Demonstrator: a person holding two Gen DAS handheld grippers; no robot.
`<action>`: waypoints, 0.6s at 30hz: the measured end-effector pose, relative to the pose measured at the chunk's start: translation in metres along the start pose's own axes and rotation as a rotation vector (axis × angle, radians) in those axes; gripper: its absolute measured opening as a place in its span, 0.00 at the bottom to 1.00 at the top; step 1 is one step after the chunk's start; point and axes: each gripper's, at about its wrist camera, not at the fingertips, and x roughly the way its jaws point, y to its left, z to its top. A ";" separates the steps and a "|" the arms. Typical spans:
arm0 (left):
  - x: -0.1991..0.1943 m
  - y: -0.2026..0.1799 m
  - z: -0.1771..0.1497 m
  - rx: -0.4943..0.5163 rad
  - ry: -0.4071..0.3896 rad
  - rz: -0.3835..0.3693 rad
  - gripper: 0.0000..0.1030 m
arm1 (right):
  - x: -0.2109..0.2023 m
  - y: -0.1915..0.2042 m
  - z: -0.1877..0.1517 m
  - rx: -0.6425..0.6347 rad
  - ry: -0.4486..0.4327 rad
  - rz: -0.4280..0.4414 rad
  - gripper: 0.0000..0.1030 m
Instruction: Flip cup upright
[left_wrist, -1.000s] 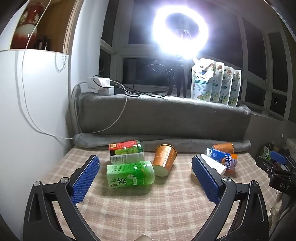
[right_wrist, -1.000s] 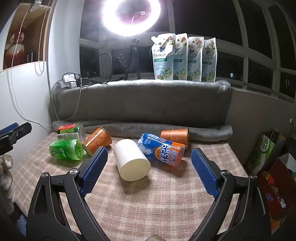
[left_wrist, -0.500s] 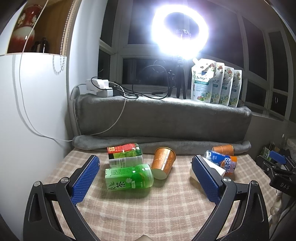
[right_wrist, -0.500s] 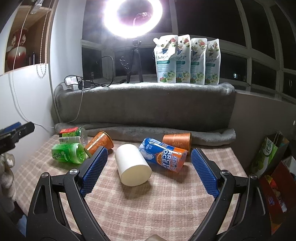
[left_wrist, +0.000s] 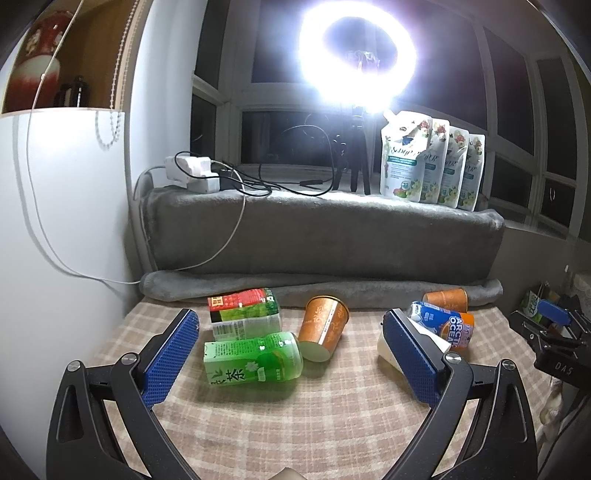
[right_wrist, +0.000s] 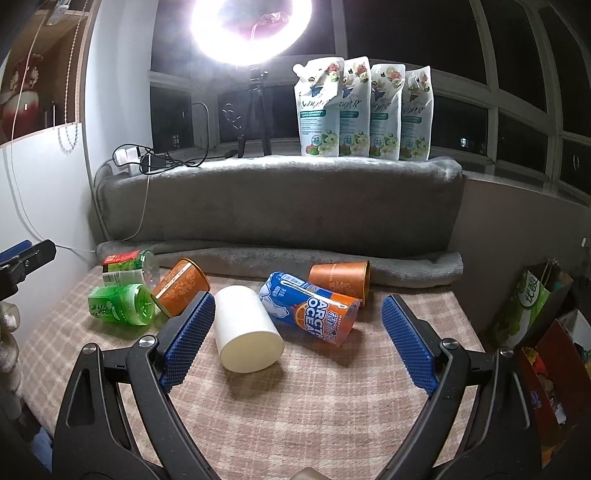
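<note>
Several cups lie on their sides on the checked cloth. A white cup (right_wrist: 246, 333) lies nearest my right gripper (right_wrist: 298, 341), which is open and empty just before it. An orange patterned cup (right_wrist: 181, 287) lies left of it, also in the left wrist view (left_wrist: 323, 328). A second orange cup (right_wrist: 341, 277) lies at the back, in the left wrist view too (left_wrist: 445, 300). My left gripper (left_wrist: 291, 360) is open and empty, with the orange patterned cup and a green bottle (left_wrist: 253, 358) ahead between its fingers. The white cup (left_wrist: 384, 345) is mostly hidden behind its right finger.
A blue and orange can (right_wrist: 310, 308) lies beside the white cup. A red-labelled bottle (left_wrist: 243, 314) lies behind the green one. A grey padded ledge (right_wrist: 280, 206) backs the table, with detergent pouches (right_wrist: 362, 110), a ring light (left_wrist: 356, 55) and cables. Bags (right_wrist: 532, 302) stand off the right edge.
Both grippers have drawn back and risen a little, so the objects sit slightly farther off and lower in view. Nothing on the table has moved. Both grippers stay open.
</note>
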 end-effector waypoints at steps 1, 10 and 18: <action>0.000 0.000 0.001 0.000 0.001 0.000 0.97 | 0.000 0.001 0.000 -0.004 0.001 -0.001 0.91; 0.000 -0.003 0.002 0.004 -0.003 -0.006 0.97 | -0.002 0.002 0.002 -0.023 0.000 0.005 0.91; -0.002 -0.001 0.006 -0.009 -0.008 -0.012 0.97 | -0.004 0.001 0.005 -0.020 -0.003 0.011 0.91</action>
